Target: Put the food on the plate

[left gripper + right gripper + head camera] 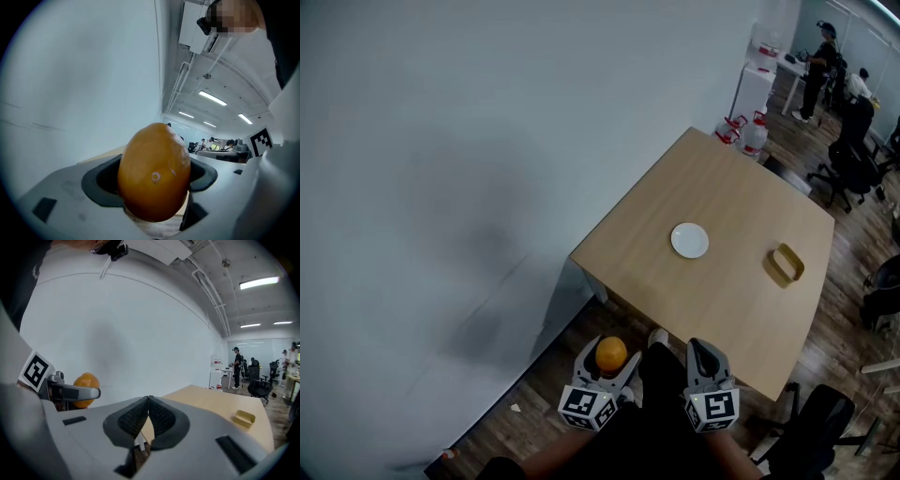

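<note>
Tongs on the left [610, 363] pinch a smooth orange egg-shaped fruit [611, 352]. The left gripper view shows it seated between the two dark pads [101, 180], with its long axis standing up across them and its top well above the pads. Right tongs [703, 352] are pressed together on nothing; the ribbed pads [136, 418] meet in the right gripper view.

Both pairs of tongs hang low and close to the person, over the wooden floor [534, 412] and short of the light wooden tabletop [722, 187]. The small round white plate [689, 240] lies on that tabletop, well apart from the fruit. It sits ahead of the left tongs and a little to their right, roughly on the line of the right tongs. It looks bare.

A yellowish oblong piece [785, 263] rests to the right of the plate, near it but not touching. I cannot tell whether it is more food or a small holder.

Since the left tongs already carry the fruit, the coming move is probably a long reach forward and slightly rightward to bring it over the plate.
</note>
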A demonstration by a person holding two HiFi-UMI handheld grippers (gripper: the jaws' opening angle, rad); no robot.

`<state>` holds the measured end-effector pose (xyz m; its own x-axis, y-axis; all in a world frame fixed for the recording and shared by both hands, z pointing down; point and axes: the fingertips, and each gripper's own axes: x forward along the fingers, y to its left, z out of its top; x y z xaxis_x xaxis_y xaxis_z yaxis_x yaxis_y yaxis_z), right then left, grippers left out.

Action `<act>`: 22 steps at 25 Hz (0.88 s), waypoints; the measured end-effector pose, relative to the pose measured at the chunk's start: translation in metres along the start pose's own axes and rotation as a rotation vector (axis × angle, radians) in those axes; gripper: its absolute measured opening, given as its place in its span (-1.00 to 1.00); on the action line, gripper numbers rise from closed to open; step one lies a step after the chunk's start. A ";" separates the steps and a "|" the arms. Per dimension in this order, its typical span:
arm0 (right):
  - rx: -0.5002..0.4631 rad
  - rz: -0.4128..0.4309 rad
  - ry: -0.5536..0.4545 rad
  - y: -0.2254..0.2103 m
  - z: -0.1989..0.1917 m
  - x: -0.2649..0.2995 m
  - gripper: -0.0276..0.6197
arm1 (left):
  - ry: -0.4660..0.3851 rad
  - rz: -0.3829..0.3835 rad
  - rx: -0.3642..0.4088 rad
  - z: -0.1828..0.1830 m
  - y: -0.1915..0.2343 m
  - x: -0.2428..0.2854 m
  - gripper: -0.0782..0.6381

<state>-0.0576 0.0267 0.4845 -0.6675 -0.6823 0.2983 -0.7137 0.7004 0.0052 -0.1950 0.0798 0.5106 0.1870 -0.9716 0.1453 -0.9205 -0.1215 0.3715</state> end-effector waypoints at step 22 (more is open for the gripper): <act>0.216 -0.079 0.022 -0.158 0.021 0.156 -0.73 | 0.245 -0.079 0.039 -0.008 0.040 0.257 0.17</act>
<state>-0.0531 -0.1950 0.5097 -0.6045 -0.7269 0.3257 -0.7941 0.5823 -0.1743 -0.1808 -0.1733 0.5696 0.3319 -0.8812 0.3366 -0.9113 -0.2073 0.3558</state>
